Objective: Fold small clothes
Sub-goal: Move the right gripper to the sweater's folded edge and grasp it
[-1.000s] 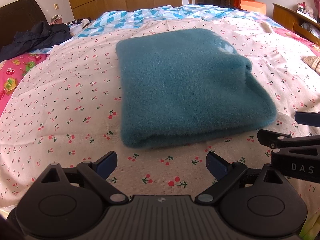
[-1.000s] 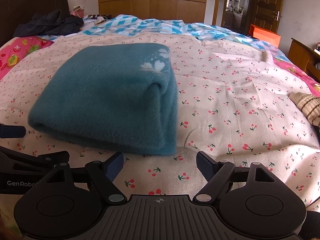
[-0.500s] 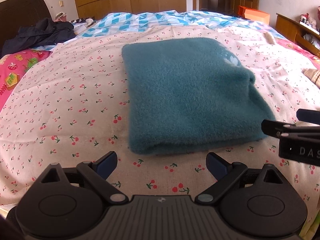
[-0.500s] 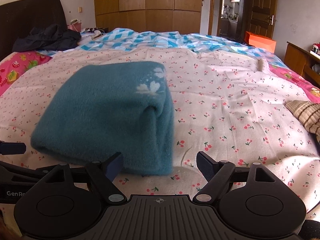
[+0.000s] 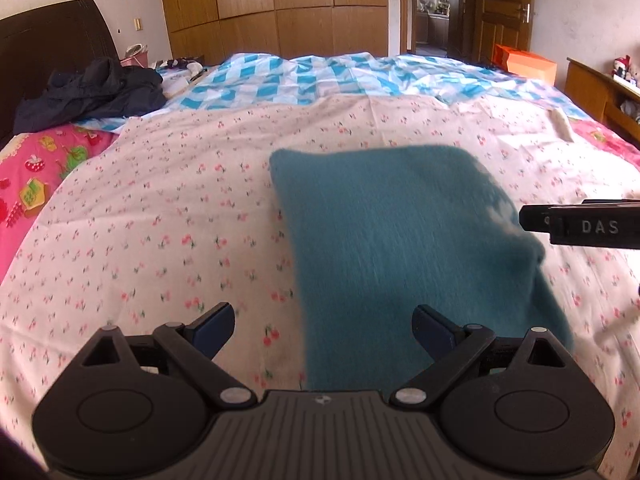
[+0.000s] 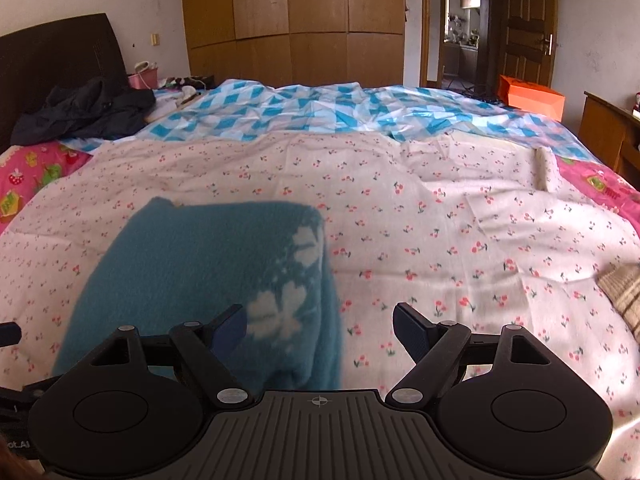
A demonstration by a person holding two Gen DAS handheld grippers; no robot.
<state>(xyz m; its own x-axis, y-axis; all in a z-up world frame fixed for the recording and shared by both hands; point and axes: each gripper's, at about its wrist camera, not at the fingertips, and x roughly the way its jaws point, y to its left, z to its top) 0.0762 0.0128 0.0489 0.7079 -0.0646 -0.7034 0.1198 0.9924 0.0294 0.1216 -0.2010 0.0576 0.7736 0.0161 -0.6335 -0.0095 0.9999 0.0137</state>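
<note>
- Teal fleece [image 5: 404,240] lying folded on the cherry-print sheet [image 5: 160,216], flat, white flower pattern [image 6: 280,312] near its right edge.
- Left gripper [image 5: 323,326] hovering above the near edge, fingers spread wide, nothing between the pads, left pad [image 5: 214,326] over bare sheet, right one over fleece.
- Right gripper [image 6: 318,324] likewise spread, empty, left pad [image 6: 231,326] over the flower print, right pad over sheet.
- Neither touching the fleece.
- Seen from the left camera, part of the right gripper poking in at the right edge, above the fleece's right side.
- Blue checked quilt [image 6: 304,112] beyond the sheet, dark jacket [image 5: 92,92] heaped by the headboard [image 5: 52,40].
- Striped cloth [image 6: 624,292] at far right, well apart from the fleece.
</note>
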